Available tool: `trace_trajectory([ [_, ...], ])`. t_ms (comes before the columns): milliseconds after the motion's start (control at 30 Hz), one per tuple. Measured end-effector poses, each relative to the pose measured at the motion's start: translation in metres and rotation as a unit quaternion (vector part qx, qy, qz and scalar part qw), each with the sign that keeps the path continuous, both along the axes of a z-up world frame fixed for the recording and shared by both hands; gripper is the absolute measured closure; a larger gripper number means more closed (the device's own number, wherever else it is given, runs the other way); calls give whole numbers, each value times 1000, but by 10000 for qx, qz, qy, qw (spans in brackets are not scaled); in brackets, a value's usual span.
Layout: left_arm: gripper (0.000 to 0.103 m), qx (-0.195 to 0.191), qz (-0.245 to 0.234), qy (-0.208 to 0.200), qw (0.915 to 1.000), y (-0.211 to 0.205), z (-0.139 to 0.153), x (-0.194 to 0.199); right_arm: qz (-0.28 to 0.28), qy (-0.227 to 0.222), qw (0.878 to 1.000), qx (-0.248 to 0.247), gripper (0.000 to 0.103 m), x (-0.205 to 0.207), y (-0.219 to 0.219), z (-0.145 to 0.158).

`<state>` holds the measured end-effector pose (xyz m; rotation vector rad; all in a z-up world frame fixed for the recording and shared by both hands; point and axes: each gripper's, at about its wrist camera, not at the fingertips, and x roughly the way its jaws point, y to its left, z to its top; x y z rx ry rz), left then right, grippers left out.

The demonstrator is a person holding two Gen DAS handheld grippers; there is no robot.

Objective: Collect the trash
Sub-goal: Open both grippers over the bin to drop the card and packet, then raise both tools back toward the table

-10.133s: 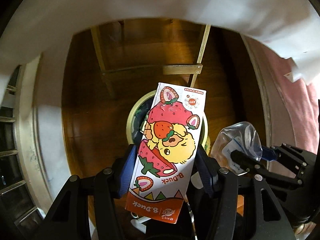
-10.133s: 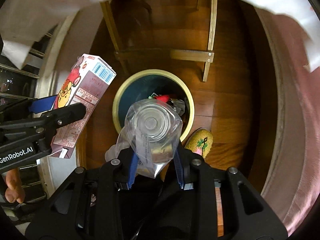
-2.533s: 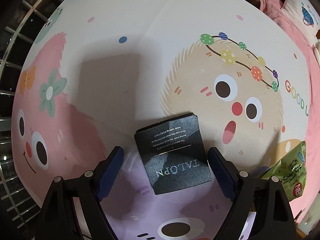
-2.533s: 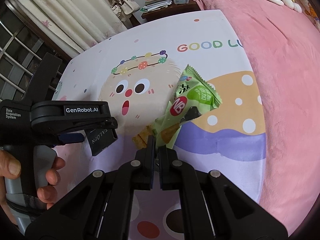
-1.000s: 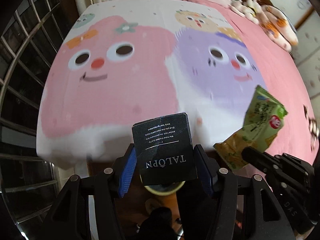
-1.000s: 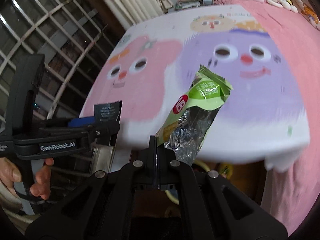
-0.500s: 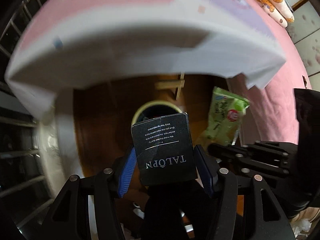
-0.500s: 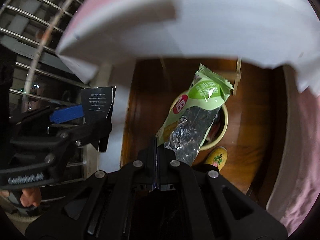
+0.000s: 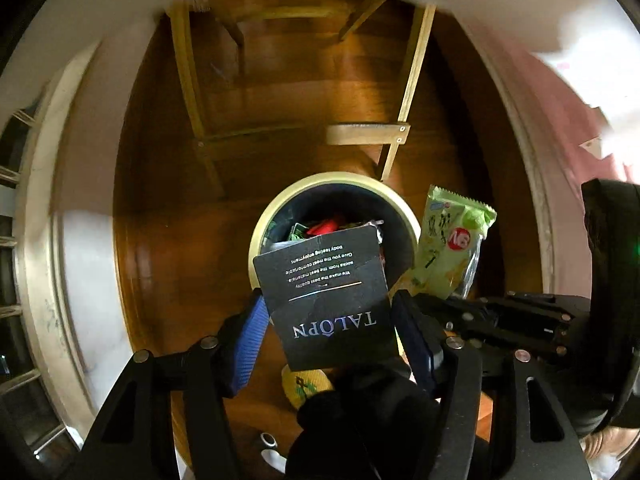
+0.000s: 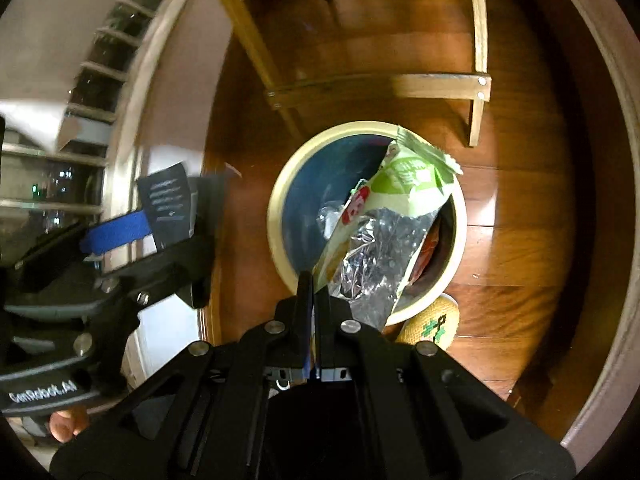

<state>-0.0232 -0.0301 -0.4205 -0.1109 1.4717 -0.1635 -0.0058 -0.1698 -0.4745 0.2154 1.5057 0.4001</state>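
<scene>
The bin (image 9: pixel 260 236) stands on the floor (image 9: pixel 168 216), with trash (image 9: pixel 324 226) inside it. Behind the bin are the legs and crossbar of a wooden frame (image 9: pixel 366 134). A slipper (image 10: pixel 434 322) lies on the floor touching the bin's near side. The left tool (image 9: pixel 326 320) is above the bin's near rim, its jaws opening with the card (image 9: pixel 324 292) between them. To its right, the right tool (image 10: pixel 314 292), jaws closed, pinches the wrapper (image 10: pixel 384 240) by its lower edge, over the bin's mouth. In the right wrist view the left tool and card sit left of the bin.
</scene>
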Motion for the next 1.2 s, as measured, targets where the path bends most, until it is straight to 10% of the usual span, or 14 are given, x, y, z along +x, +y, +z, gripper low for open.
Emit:
trace_trajectory([
  [200,13,170,214,180,9995,14,-19,10,-234,62,9997,74,56,20,-13,-18],
  [667,11,86,469,-392,9981,23,54,14,-372,-244,9988,-214,54,13,-5,36],
  [1200,11,-56,386,-1174,9923,25,262,-5,-761,-513,9955,-256,52,-7,-10,208],
])
